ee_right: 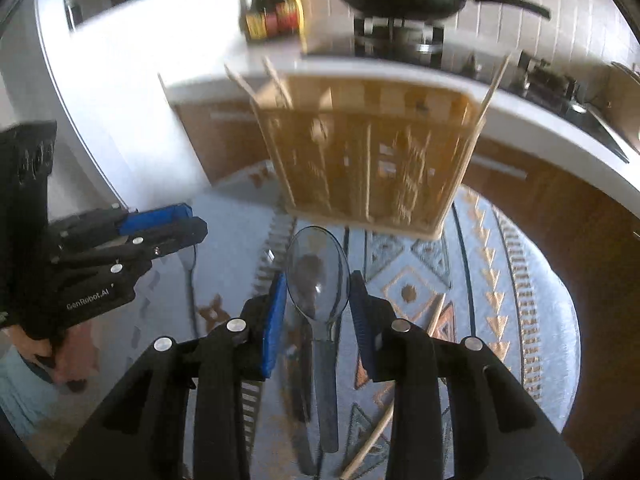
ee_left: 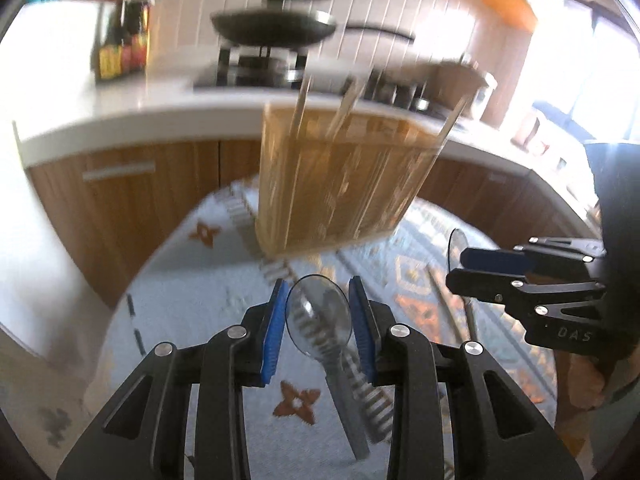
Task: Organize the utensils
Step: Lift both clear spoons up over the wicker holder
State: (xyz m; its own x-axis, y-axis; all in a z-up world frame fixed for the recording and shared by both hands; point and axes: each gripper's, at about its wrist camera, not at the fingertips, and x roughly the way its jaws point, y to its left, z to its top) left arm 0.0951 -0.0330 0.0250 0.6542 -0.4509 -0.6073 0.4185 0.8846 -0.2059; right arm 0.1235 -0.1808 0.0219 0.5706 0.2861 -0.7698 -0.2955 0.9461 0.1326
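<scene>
A kitchen with a white counter [ee_left: 132, 108] and a black frying pan [ee_left: 276, 28] on the stove lies behind a table covered by a pale blue patterned cloth [ee_right: 500, 280]. On it stands a slatted wooden utensil holder [ee_right: 372, 160] with chopsticks [ee_right: 488, 92]. The left gripper [ee_left: 318, 328] clamps a clear plastic spoon [ee_left: 319, 320], and the right gripper [ee_right: 318, 316] clamps another clear plastic spoon [ee_right: 318, 280], both near the holder.

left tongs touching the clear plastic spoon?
Touching. Left wrist view: the clear plastic spoon sits pinched, bowl edges against both blue pads of the left tongs.
</scene>
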